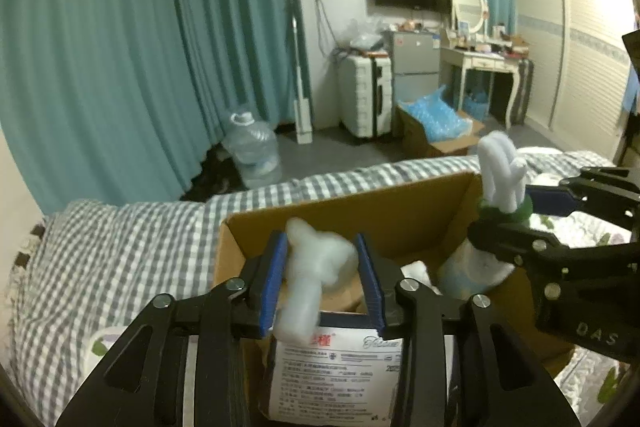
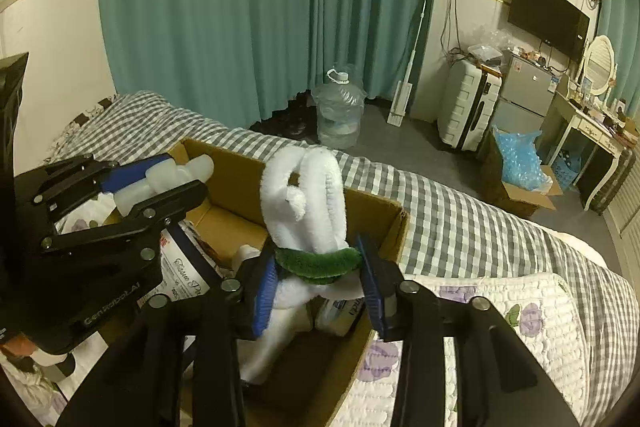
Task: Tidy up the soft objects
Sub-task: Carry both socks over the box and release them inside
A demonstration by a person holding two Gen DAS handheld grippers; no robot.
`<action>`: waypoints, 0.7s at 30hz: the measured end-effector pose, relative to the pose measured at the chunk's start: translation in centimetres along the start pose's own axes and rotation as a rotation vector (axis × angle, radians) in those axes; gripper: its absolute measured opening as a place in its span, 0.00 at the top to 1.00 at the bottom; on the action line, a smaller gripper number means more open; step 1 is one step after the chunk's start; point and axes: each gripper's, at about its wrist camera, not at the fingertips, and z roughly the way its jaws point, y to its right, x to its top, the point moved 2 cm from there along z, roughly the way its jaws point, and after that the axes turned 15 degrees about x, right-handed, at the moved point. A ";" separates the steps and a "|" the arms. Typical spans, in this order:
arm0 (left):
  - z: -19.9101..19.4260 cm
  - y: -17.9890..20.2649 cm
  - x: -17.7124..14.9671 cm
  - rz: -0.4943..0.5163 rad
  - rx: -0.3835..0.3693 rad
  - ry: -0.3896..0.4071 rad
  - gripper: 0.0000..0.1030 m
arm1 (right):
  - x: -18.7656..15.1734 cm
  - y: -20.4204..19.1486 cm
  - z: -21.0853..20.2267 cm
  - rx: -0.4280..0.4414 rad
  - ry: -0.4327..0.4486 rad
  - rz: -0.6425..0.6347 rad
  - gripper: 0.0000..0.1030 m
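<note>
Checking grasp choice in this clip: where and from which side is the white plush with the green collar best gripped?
At the green collar, the narrow neck below the looped white ears, coming from above and behind with a pad on each side. The white plush stands upright over the cardboard box, and the right gripper straddles exactly that waist; the ears look too floppy to pinch securely.

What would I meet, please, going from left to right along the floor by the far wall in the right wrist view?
Water jug → flat mop → white suitcase → small fridge → box of blue plastic → dressing table.

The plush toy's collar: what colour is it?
Green collar on the white plush toy; clearest in the right wrist view.
</note>
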 end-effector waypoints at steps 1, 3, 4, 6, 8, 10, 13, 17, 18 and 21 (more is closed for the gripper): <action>-0.2 -0.1 0.2 0.004 0.013 0.009 0.46 | 0.0 -0.1 -0.1 -0.006 0.003 -0.003 0.50; -0.9 -0.5 0.5 0.000 0.039 0.030 0.30 | 0.1 -0.2 -0.7 -0.015 0.015 -0.005 0.32; -1.2 -0.8 0.8 -0.005 0.048 0.039 0.30 | 0.1 -0.2 -1.1 -0.017 0.020 -0.005 0.30; -1.9 -1.6 1.3 -0.018 0.049 0.039 0.30 | 0.2 -0.3 -1.9 -0.026 0.025 -0.005 0.28; -3.0 -2.5 2.0 -0.031 0.062 0.047 0.30 | 0.3 -0.8 -3.0 -0.041 0.030 -0.005 0.28; -4.8 -3.5 2.8 -0.040 0.075 0.070 0.30 | 0.4 -1.4 -4.4 -0.042 0.044 -0.003 0.27; -8.5 -5.0 3.9 -0.045 0.087 0.123 0.30 | 0.8 -3.0 -7.9 -0.043 0.092 -0.004 0.23; -14.9 -7.2 4.9 -0.071 0.095 0.202 0.17 | 1.1 -5.6 -13.4 -0.050 0.157 -0.016 0.13; -16.5 -7.8 5.1 -0.081 0.097 0.225 0.17 | 1.1 -6.5 -15.1 -0.055 0.179 -0.025 0.09; -21.2 -9.2 5.5 -0.097 0.124 0.270 0.16 | 1.0 -8.5 -19.3 -0.070 0.223 -0.052 0.07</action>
